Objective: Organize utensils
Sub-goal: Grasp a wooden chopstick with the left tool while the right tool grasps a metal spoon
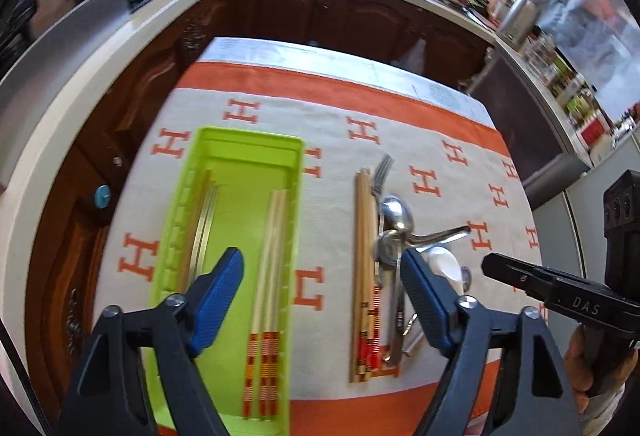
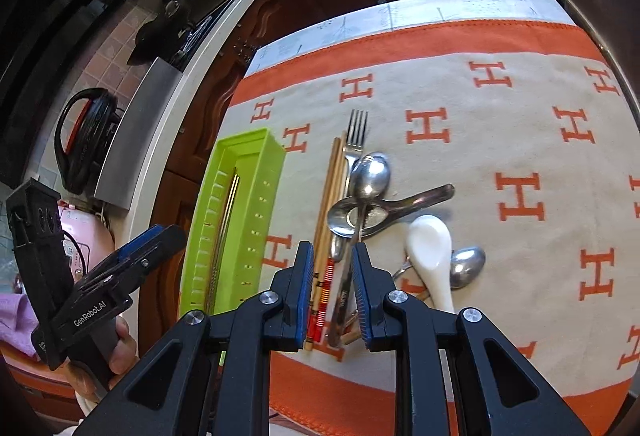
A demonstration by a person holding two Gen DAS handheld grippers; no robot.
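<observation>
A lime green tray [image 1: 188,212] [image 2: 272,172] lies on the orange-and-cream cloth. It holds metal chopsticks [image 1: 204,220] along its left wall and a pale pair with red-striped ends [image 1: 268,276]. My left gripper [image 1: 320,276] is open and empty, above the tray's right side. To the right lies a pile: wooden chopsticks [image 1: 364,256] [image 2: 328,204], a fork [image 1: 382,172] [image 2: 356,132], steel spoons [image 2: 370,176] and a white ceramic spoon [image 2: 430,248]. My right gripper [image 2: 332,268] is partly open, low over the pile's near ends, holding nothing.
The cloth [image 2: 500,124] covers a small table; dark wooden cabinets [image 1: 320,8] and a pale countertop [image 1: 100,60] ring it. The right gripper's body [image 1: 560,284] shows at the left view's right edge. The left gripper [image 2: 120,268] shows at the right view's left.
</observation>
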